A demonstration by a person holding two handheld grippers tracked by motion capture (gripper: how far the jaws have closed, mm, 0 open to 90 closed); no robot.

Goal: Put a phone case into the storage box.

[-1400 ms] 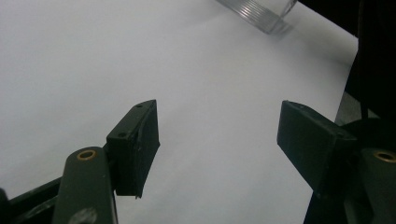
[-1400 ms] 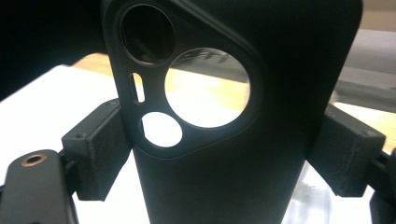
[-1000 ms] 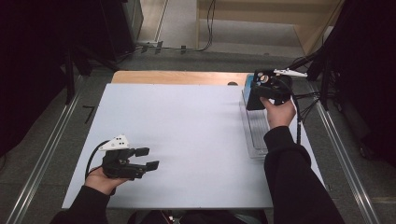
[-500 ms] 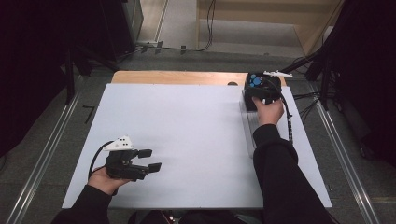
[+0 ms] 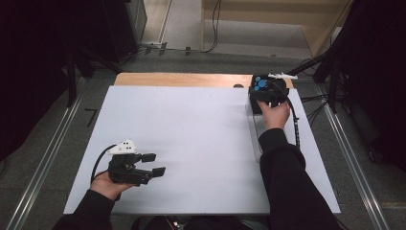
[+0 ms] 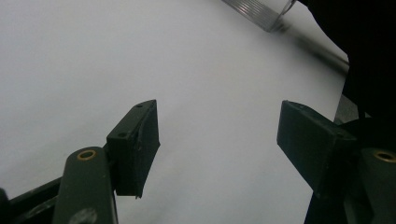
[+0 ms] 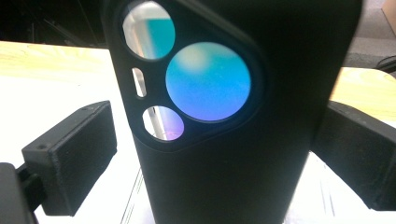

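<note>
A black phone case [image 7: 224, 186] with blue-tinted camera cutouts stands upright between the jaws of my right gripper [image 7: 215, 144]. Those jaws have just been opening; a gap shows between the left pad [image 7: 74, 158] and the case. From above, the case [image 5: 260, 85] and the right gripper [image 5: 266, 96] are at the far right of the white table [image 5: 191, 134], over a clear plastic rack [image 5: 254, 134]. My left gripper [image 5: 154, 164] rests near the front left, open, with nothing between its jaws [image 6: 217, 140].
A wooden board [image 5: 182, 79] runs along the table's far edge. Cables [image 5: 297, 124] trail off the right side. The clear ribbed rack [image 6: 261, 11] shows far off in the left gripper view. A dark sleeve [image 5: 287, 182] lies over the front right.
The right hand has come down and shifted slightly left, setting the case upright at the rack. Its jaws have spread off the case. The left gripper has not moved.
</note>
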